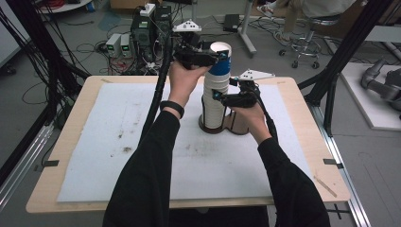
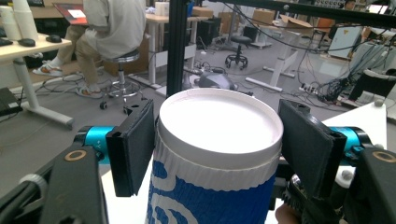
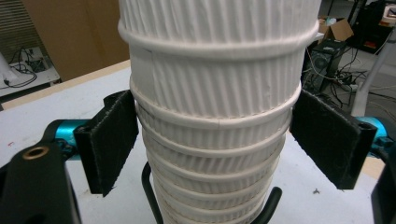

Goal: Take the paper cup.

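The top cup, white with a blue print, sits upside down at the very top of the stack of cups, a little past the centre of the table toward 12 o'clock. In the left gripper view you see the top cup from close, its flat white bottom facing up.

Your left gripper reaches this cup from 9 o'clock, and its two black pads are closed against the cup just under the rim, one on each side. In the left gripper view the left gripper has the cup between its jaws and both pads touch the ribbed wall.

Lower down, the stack of cups is ribbed and white, with many rims one under another. Your right gripper comes from 3 o'clock at the middle of the stack. In the right gripper view the right gripper has its pads against the two sides of the stack.

The stack stands in a brown holder on the white mat that covers the wooden table.
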Demonstrator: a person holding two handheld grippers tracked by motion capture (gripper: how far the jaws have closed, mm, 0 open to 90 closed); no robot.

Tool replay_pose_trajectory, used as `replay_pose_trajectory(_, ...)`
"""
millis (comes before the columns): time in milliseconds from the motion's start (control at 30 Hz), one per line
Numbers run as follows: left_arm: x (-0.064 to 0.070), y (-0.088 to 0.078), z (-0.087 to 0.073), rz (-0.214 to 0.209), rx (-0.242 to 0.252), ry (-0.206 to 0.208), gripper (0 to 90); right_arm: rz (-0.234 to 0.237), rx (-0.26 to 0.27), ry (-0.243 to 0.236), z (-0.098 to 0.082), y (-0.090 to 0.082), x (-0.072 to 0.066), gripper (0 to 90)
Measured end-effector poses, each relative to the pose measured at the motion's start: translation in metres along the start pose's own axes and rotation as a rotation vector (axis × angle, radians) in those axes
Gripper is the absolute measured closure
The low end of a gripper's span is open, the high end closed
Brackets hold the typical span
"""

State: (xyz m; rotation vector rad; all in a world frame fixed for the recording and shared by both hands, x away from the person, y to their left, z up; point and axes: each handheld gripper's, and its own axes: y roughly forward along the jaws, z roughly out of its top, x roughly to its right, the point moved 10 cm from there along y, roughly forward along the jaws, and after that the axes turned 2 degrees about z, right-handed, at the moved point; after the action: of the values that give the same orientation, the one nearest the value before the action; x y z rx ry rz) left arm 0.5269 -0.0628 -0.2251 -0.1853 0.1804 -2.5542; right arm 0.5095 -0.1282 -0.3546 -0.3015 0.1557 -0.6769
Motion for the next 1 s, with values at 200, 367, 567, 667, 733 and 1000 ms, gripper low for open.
replay_pose_trajectory(200, 0.003, -0.004, 0.012, 0.003, 0.028, 0.013, 29.8, 0.001, 0.0, 0.001, 0.0, 0.0, 0.0, 16.1)
replay_pose_trajectory(367, 0.004, -0.007, 0.022, 0.011, 0.05, 0.024, 29.8, 0.002, -0.002, -0.001, 0.0, 0.0, 0.0, 16.1)
replay_pose_trajectory(567, 0.009, -0.011, 0.037, 0.01, 0.07, 0.044, 29.8, 0.001, -0.002, 0.001, 0.0, 0.0, -0.001, 16.0)
replay_pose_trajectory(667, 0.011, -0.014, 0.044, 0.009, 0.086, 0.055, 29.8, 0.001, -0.004, 0.0, -0.001, -0.001, -0.001, 16.0)
replay_pose_trajectory(733, 0.013, -0.017, 0.049, 0.009, 0.095, 0.059, 29.8, -0.001, -0.004, -0.002, 0.0, -0.001, 0.0, 16.0)
replay_pose_trajectory(1000, 0.019, -0.036, 0.067, 0.012, 0.133, 0.087, 29.9, 0.002, -0.005, -0.001, -0.001, -0.001, -0.001, 16.0)
